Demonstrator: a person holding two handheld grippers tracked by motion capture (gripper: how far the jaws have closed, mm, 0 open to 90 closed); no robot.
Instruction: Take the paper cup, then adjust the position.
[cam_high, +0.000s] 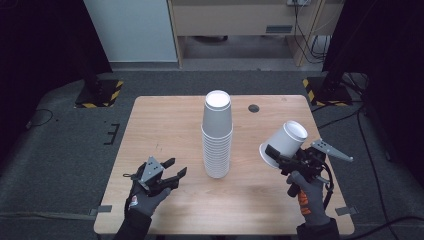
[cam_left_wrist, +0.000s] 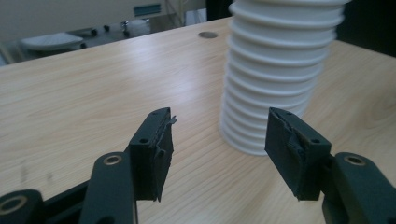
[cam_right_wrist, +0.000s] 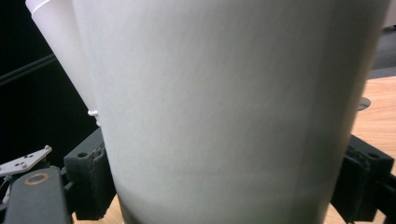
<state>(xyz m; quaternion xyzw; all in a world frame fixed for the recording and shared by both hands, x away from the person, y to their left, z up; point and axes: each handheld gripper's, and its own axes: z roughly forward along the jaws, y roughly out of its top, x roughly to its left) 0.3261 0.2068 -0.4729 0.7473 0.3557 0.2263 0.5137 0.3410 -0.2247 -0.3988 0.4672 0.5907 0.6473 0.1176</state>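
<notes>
Cup (cam_high: 286, 144) sits clamped in the right hand-held gripper (cam_high: 278, 157), its jaws pressed against the wall near the rim; it is lifted off the table (cam_high: 165, 120), tilted, with its closed base pointing up and away toward the far right. In the right gripper view the white wall (cam_right_wrist: 224, 116) stands between the two black jaws, and a second white edge shows behind it at upper left, so it may be more than one cup; I cannot tell.

The left hand-held gripper (cam_high: 171, 171) hangs low over the near left of the table with jaws spread and nothing between them. In the left gripper view it faces the stack (cam_left_wrist: 275, 70), near but apart from it.

The stack (cam_high: 218, 135) of upside-down white cups stands upright at the middle of the table, well apart from the held cup.

Judging from this, one cup is in hand and off the table, either bound for the stack or just taken from it; the pictures do not settle which. Setting it down is left.
</notes>
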